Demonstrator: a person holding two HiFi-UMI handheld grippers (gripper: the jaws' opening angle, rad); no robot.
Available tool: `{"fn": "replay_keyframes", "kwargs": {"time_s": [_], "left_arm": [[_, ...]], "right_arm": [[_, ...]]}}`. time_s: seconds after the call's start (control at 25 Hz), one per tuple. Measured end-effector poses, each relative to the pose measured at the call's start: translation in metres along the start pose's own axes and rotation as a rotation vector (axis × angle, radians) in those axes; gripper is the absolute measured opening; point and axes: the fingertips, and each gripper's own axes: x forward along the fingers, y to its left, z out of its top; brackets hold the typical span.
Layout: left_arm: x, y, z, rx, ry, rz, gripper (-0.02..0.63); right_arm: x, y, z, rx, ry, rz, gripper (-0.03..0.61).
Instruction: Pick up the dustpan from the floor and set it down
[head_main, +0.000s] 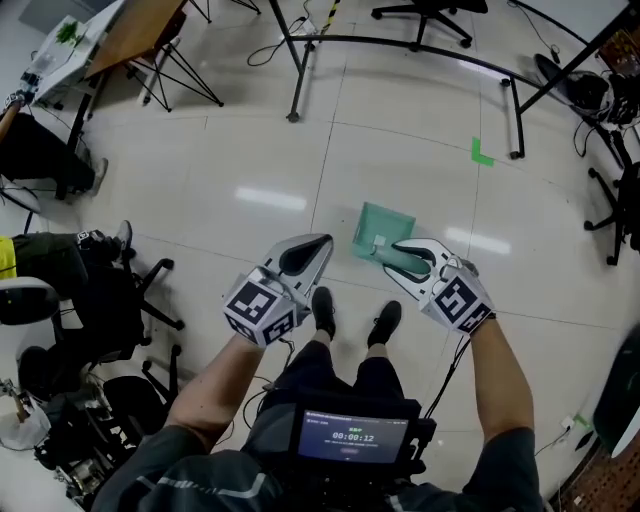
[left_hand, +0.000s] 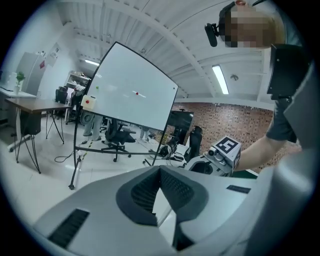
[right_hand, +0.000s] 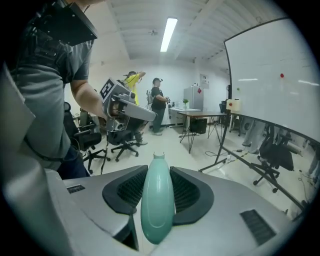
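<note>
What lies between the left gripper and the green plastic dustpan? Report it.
Only bare white floor, in the head view; the left gripper stands apart from the green plastic dustpan, which the right gripper grips.

Bright, even indoor light
Ceiling strip (right_hand: 168, 34) mirrors on the glossy floor (head_main: 272, 200); gripper views bulge, corners black.

1. In the right gripper view only the dustpan's handle (right_hand: 157, 200) shows, clamped between the right gripper's (right_hand: 156, 169) jaws; the pan ahead of them is out of sight.
2. In the head view that gripper covers most of the handle.
3. Whether the pan touches the floor (head_main: 420, 130) cannot be told.
</note>
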Motion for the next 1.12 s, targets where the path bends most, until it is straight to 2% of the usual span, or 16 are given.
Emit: {"fn": "replay_keyframes", "kwargs": {"time_s": [0.32,0.56,0.8,1.0,1.12], "left_arm": [[0.080,0.026,-0.101,-0.050,0.041,0.027,0.017],[0.104,0.037,-0.161,-0.090,0.097,0.019,0.017],[0.123,0.024,-0.173,-0.086,0.129,-0.037,0.017],[0.130,0.012,-0.171,-0.064,0.135,-0.052,0.017],[0.135,0.011,-0.176,-0.083,0.146,-0.046,0.017]], "right_arm": [[0.042,-0.032,-0.118,-0.026,0.054,0.005,0.158],[0.069,-0.033,-0.173,-0.029,0.084,0.026,0.160],[0.077,-0.032,-0.209,0.015,0.120,0.028,0.160],[0.070,-0.026,-0.217,0.046,0.124,0.041,0.161],[0.070,-0.021,-0.220,0.063,0.128,0.054,0.161]]}}
